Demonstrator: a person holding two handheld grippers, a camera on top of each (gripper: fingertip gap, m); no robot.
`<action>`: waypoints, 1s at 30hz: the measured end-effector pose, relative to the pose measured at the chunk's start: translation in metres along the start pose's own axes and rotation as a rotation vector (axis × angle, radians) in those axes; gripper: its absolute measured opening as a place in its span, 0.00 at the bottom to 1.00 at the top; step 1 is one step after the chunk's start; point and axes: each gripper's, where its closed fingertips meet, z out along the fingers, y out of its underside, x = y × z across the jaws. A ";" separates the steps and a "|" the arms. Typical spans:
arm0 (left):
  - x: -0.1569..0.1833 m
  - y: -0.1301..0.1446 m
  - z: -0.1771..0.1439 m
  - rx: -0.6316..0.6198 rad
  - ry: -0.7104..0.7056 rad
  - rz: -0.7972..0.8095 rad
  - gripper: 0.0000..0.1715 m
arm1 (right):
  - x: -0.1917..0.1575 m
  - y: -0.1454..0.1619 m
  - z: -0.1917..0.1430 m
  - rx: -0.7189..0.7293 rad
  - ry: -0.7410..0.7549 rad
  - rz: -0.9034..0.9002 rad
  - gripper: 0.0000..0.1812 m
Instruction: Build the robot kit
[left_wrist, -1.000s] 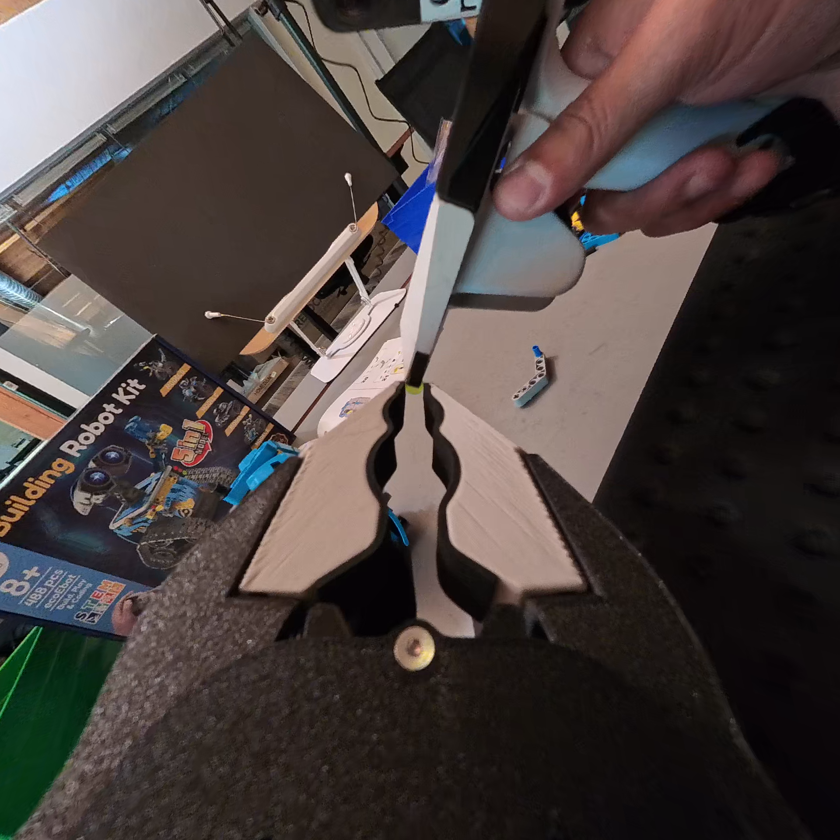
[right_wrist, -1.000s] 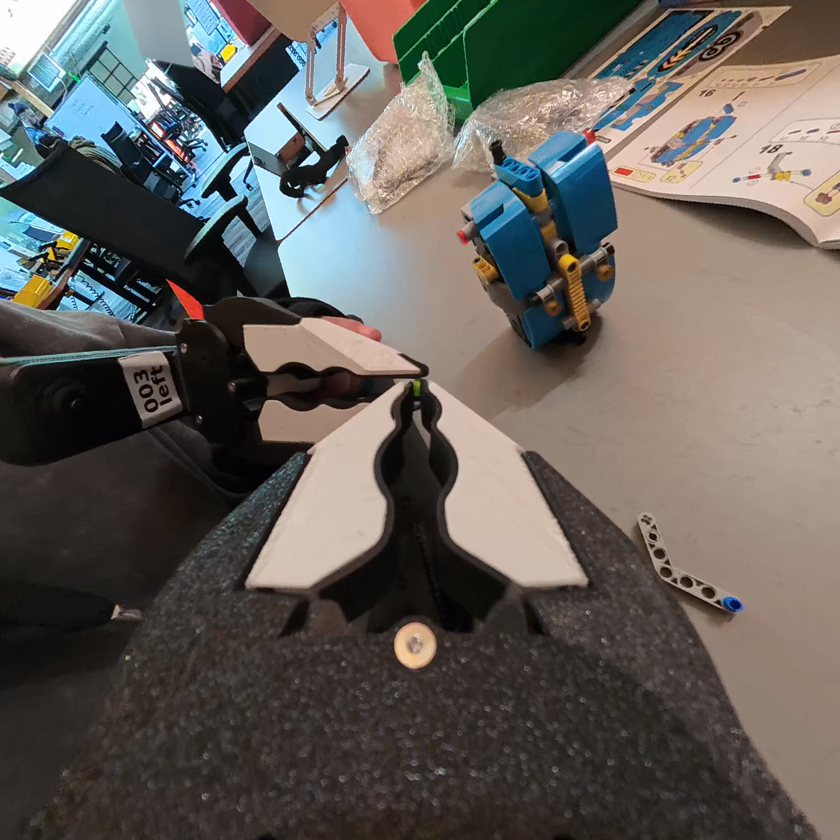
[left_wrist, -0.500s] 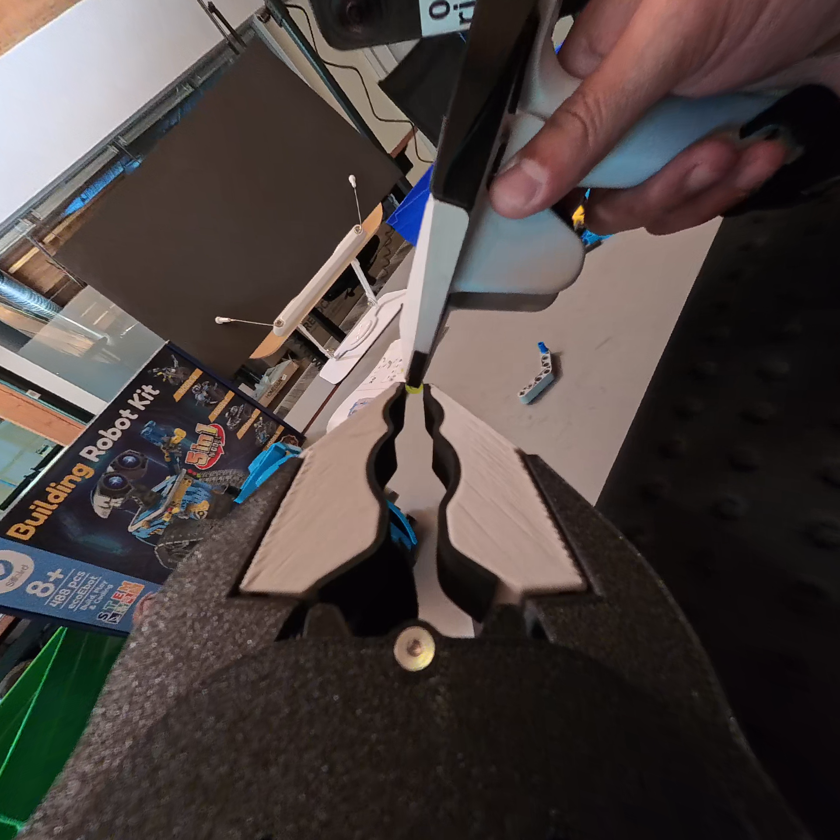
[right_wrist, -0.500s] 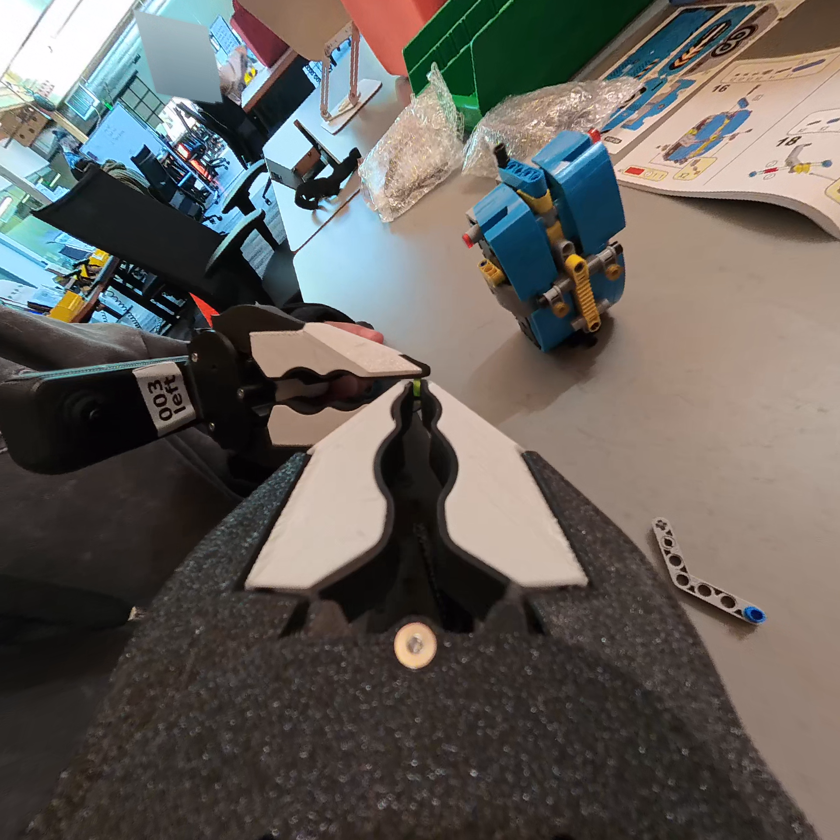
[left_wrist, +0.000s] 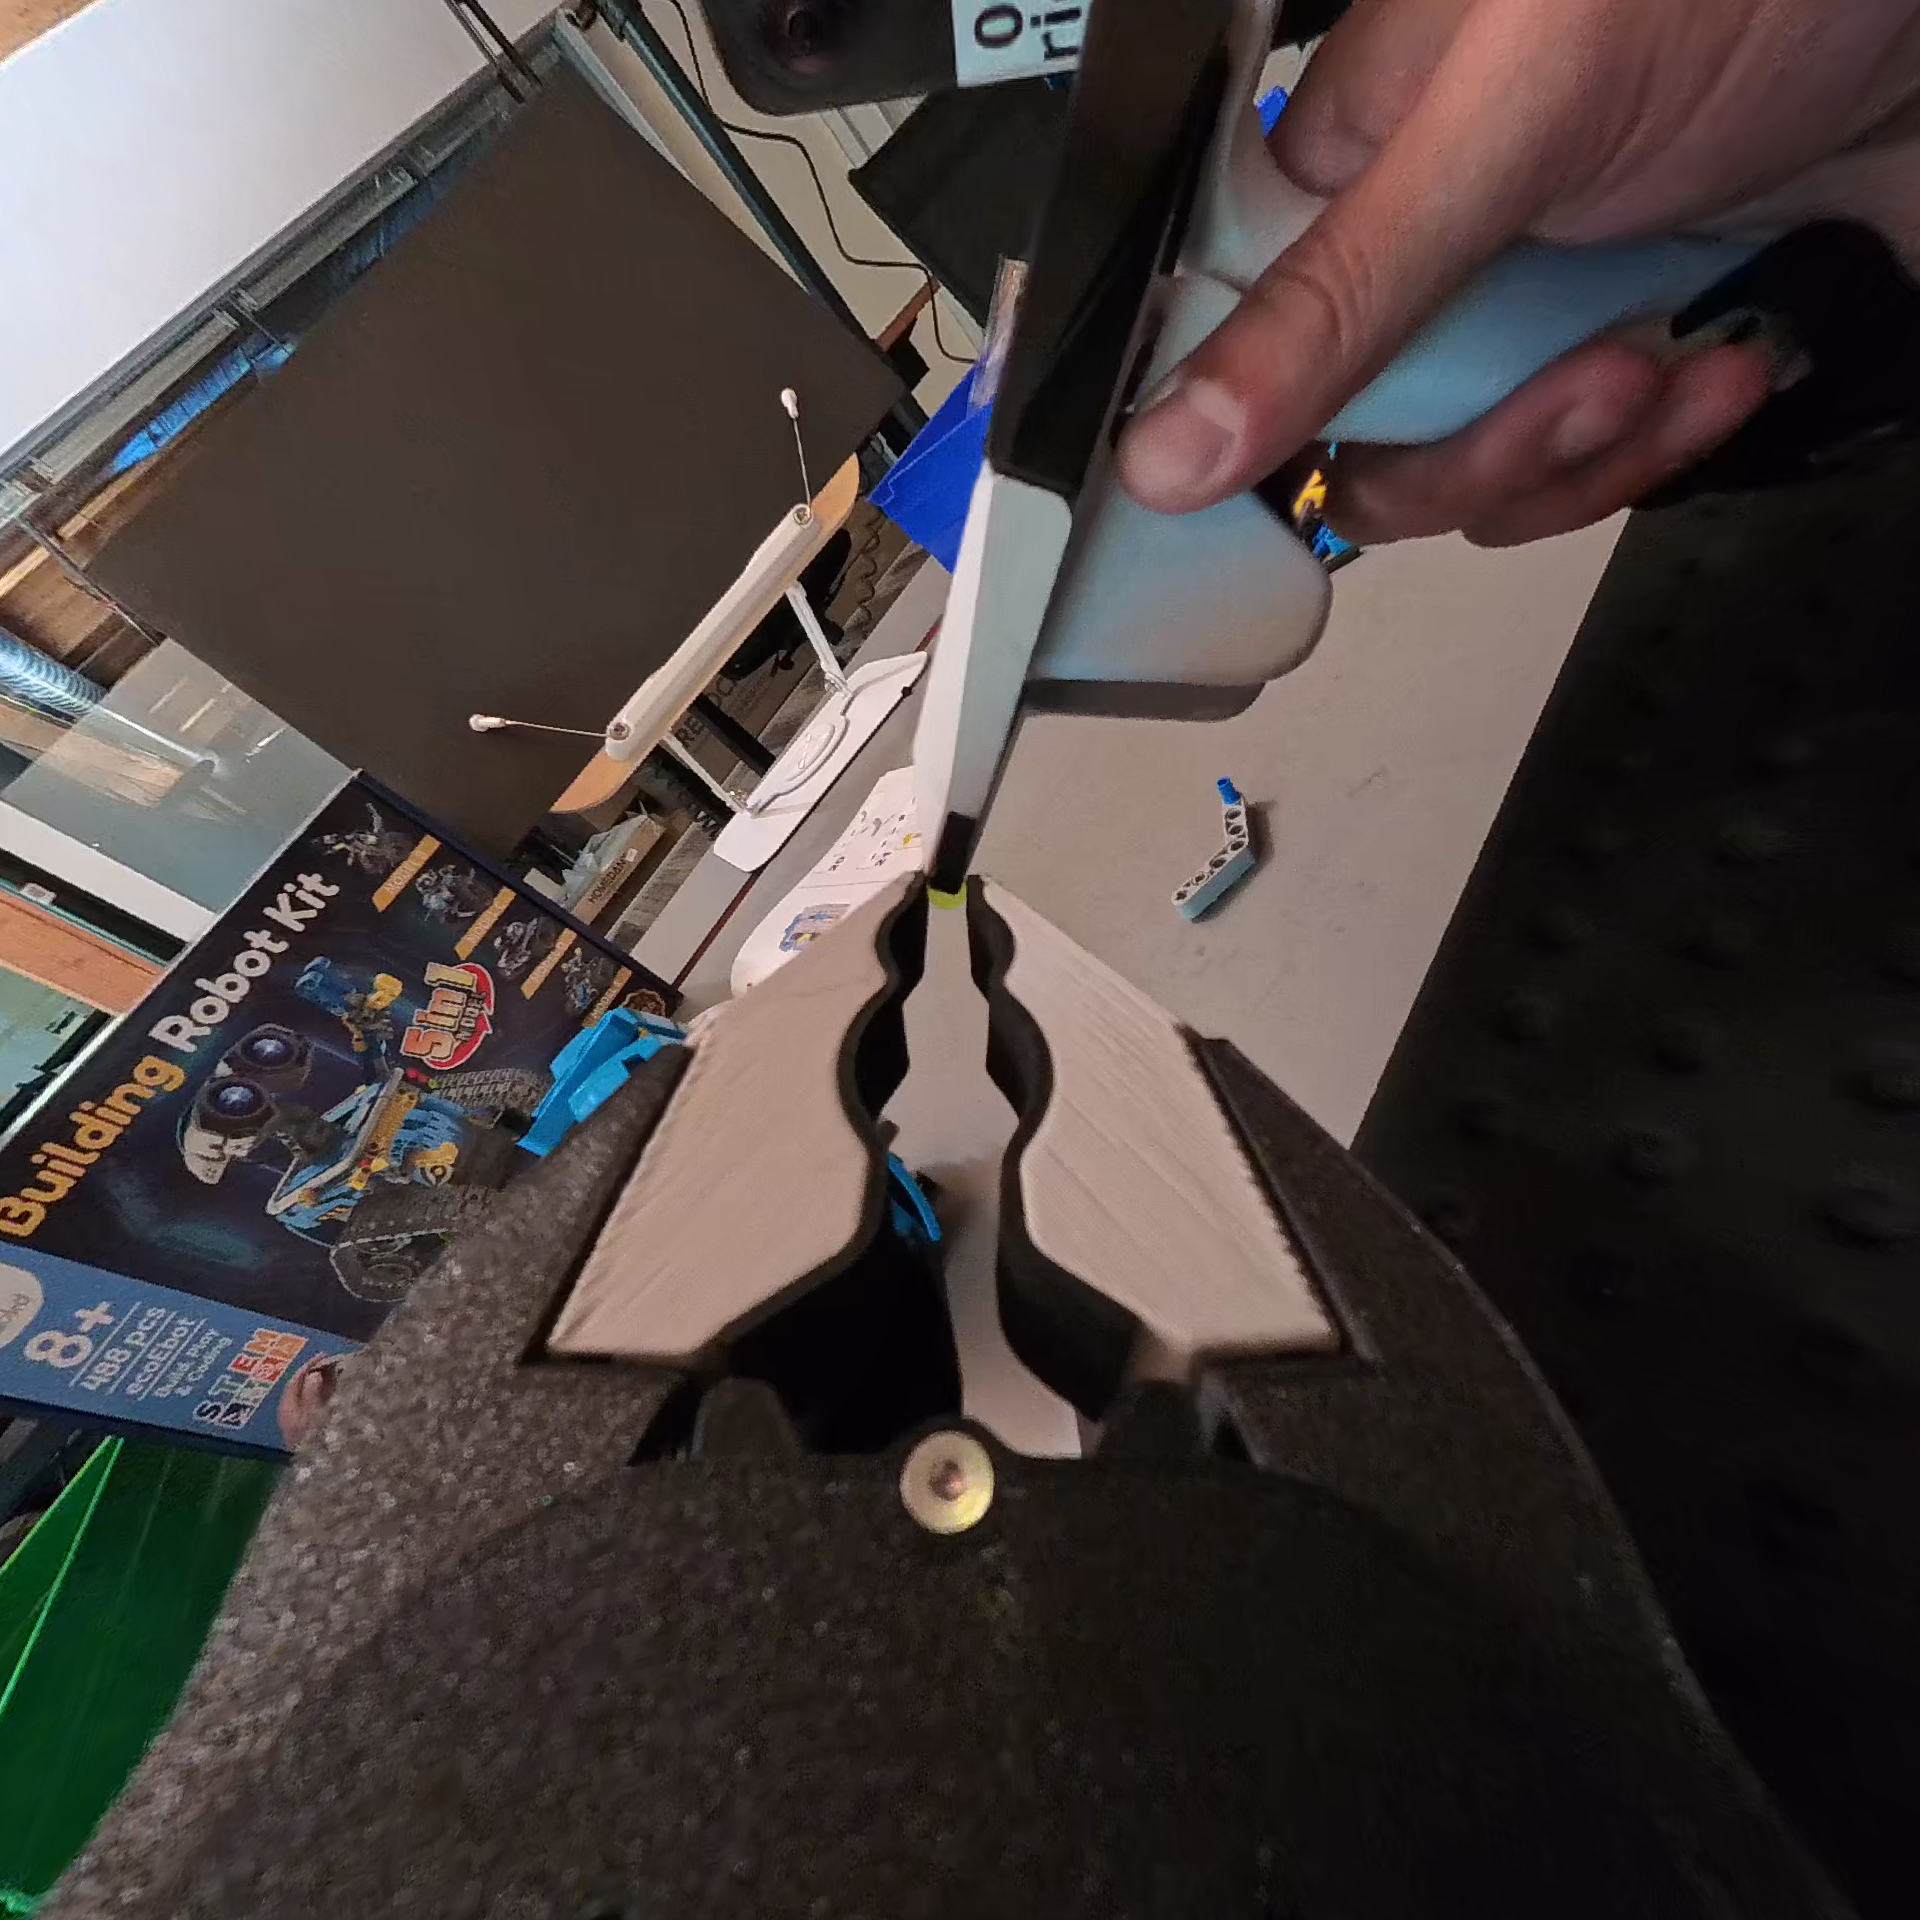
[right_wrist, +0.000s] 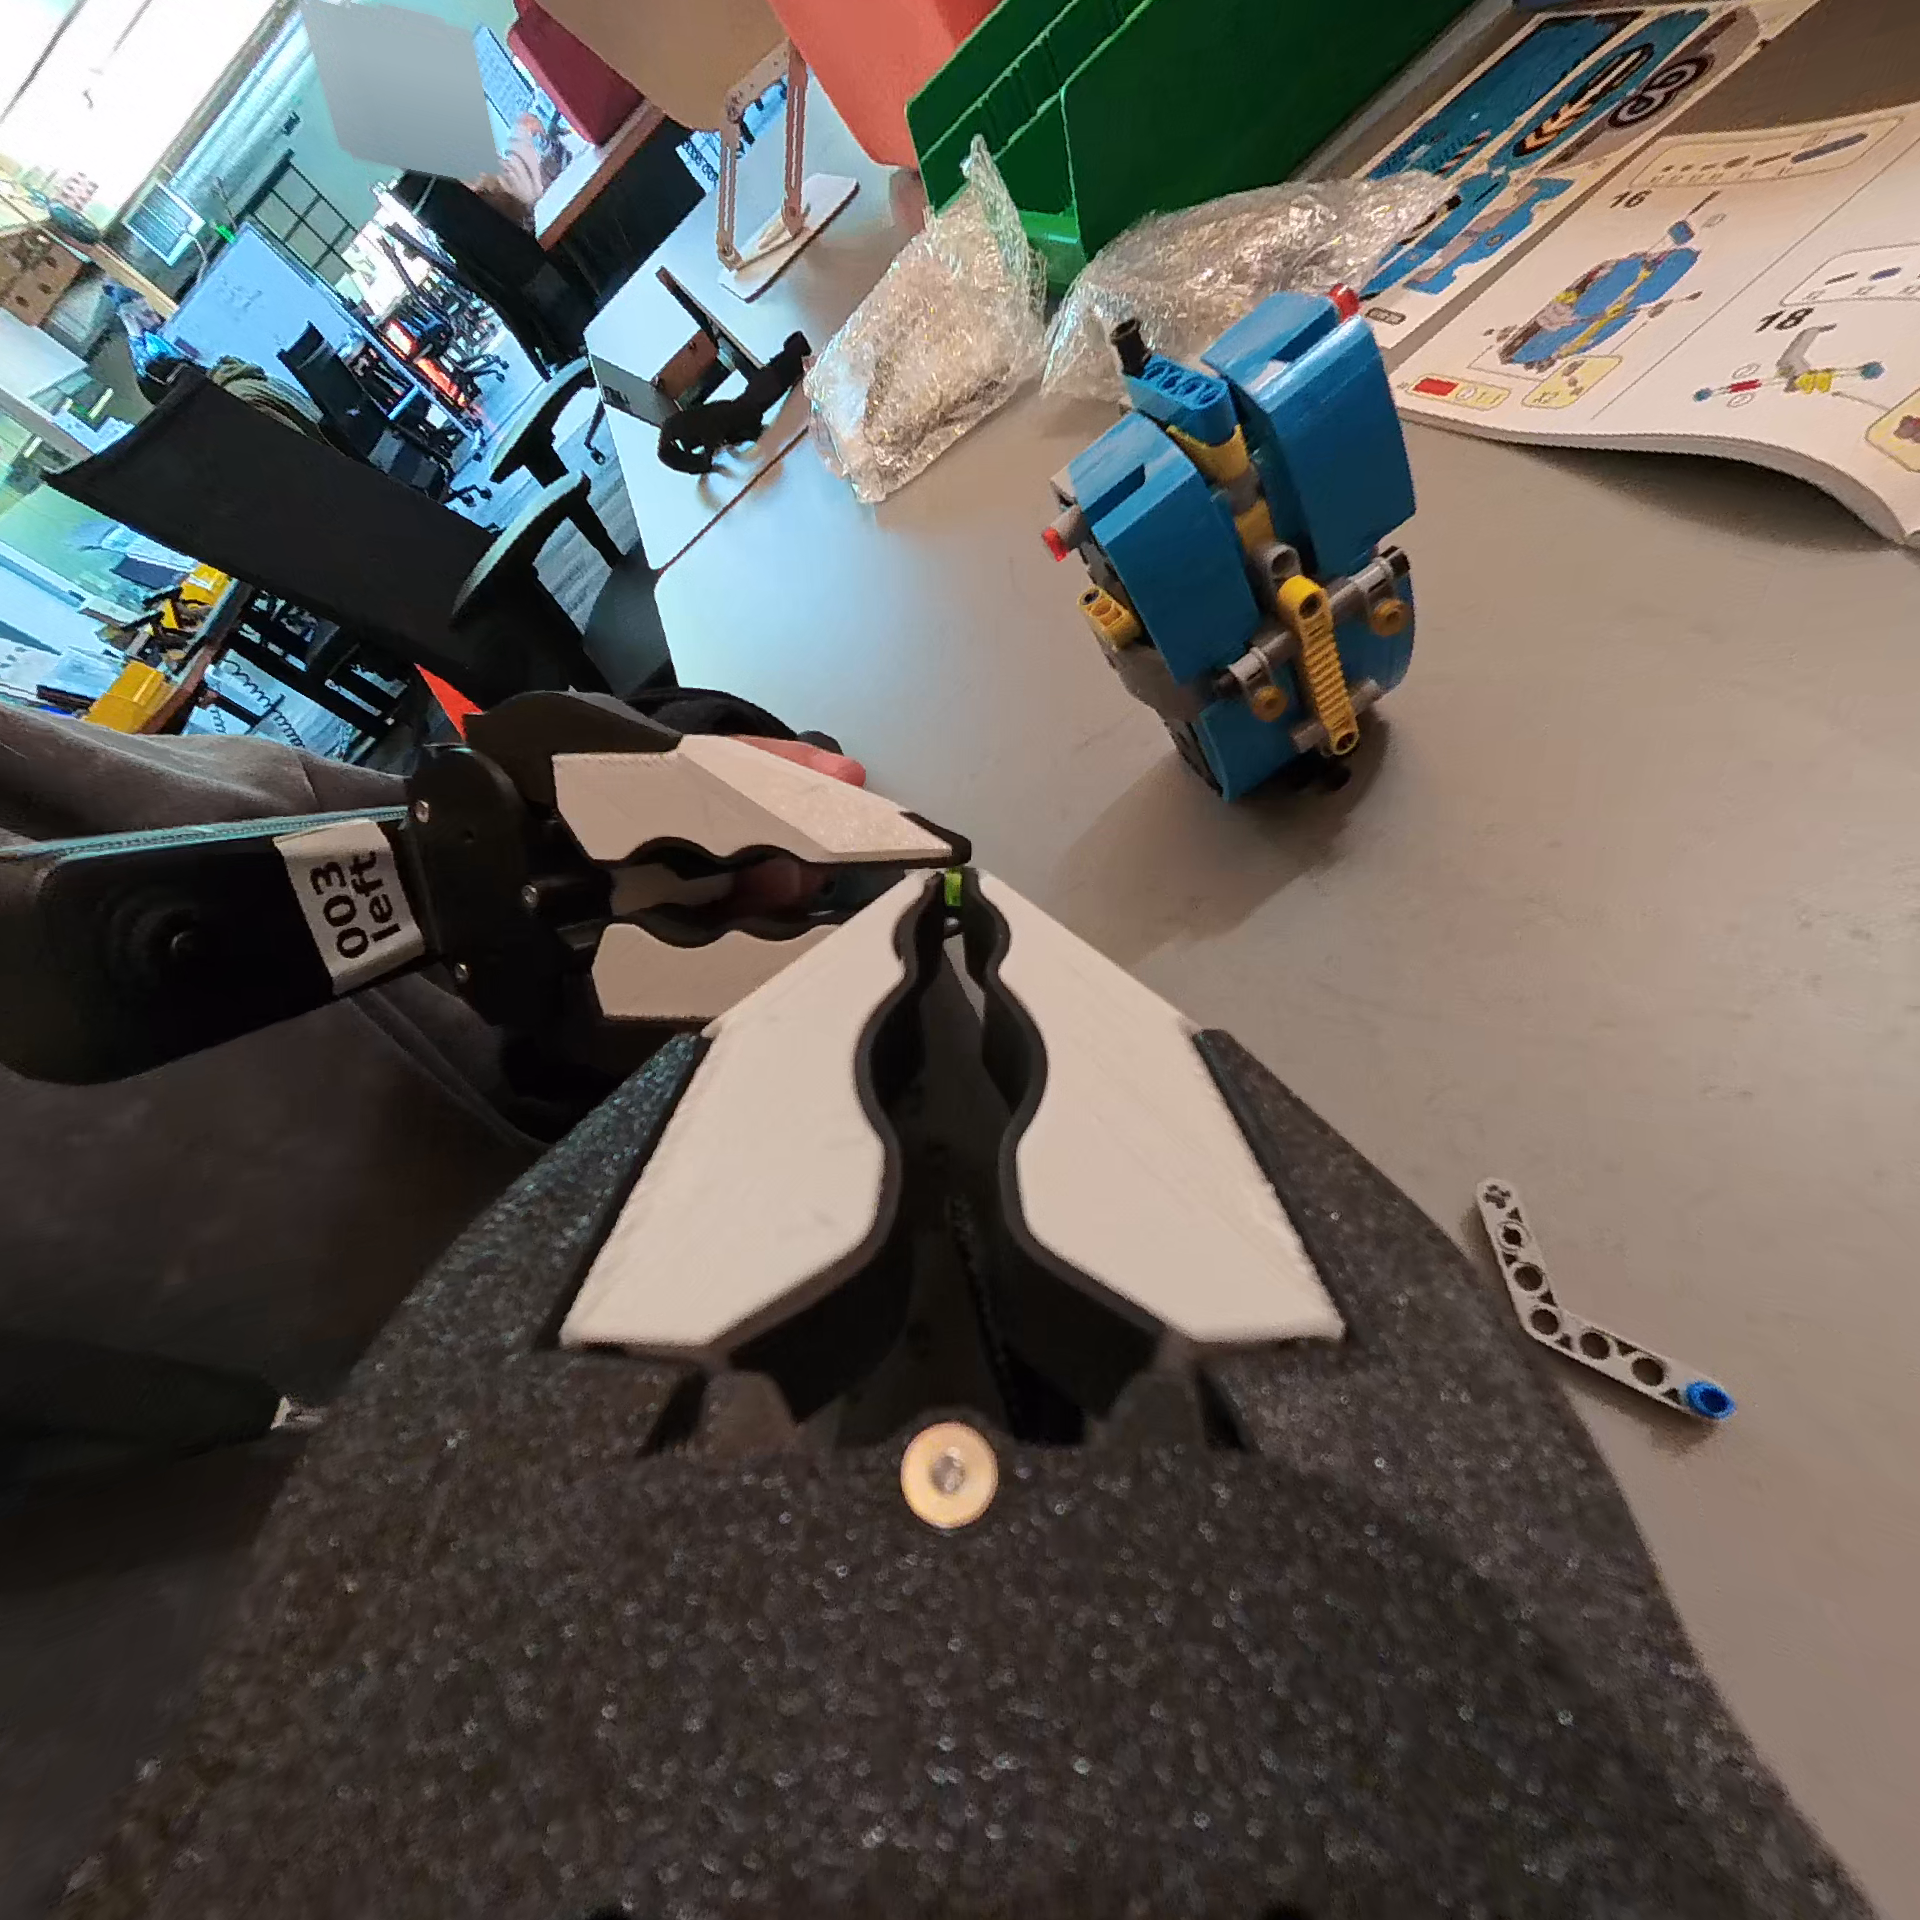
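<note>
The left tool (left_wrist: 945, 896) has its two white fingers drawn nearly together at the tips, pinching a small yellow-green piece (left_wrist: 945, 898). The right tool (right_wrist: 951, 891) meets it tip to tip from the side, its own fingers also nearly closed around the same piece (right_wrist: 952, 885); which tool bears the load is hard to tell, since the piece is tiny and mostly hidden between the tips. Both tools hang above the grey worktop (right_wrist: 1558, 935), not touching it.

In the left wrist view the right tool (left_wrist: 954, 847) comes down from above, edge-on, with a person's hand (left_wrist: 1507, 270) wrapped round its pale handle. In the right wrist view the left tool (right_wrist: 940, 862) reaches in from the left (a white sticker sits on its black body), with a grey sleeve (right_wrist: 156, 1143) behind it.

Ahead and to the right of the right tool, a grey angled beam (right_wrist: 1579, 1320) with a blue peg at one end lies flat on the worktop. Farther ahead stands a blue brick model (right_wrist: 1247, 540) with yellow and grey pins. Beyond it lie two crinkled clear bags (right_wrist: 935, 332), an open instruction booklet (right_wrist: 1662, 312) and a green bin (right_wrist: 1143, 114). To the left of the left tool leans a dark blue kit box (left_wrist: 260, 1091).
</note>
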 end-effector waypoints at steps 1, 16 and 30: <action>0.000 0.000 0.000 0.002 0.002 -0.001 0.04 | 0.000 0.000 -0.001 -0.003 -0.007 -0.015 0.01; 0.002 0.002 0.002 0.041 0.141 -0.188 0.04 | 0.112 0.069 -0.044 -0.552 0.447 -0.440 0.10; -0.005 -0.013 -0.007 0.174 0.244 -0.372 0.04 | 0.116 0.062 -0.028 -0.496 0.361 -0.383 0.04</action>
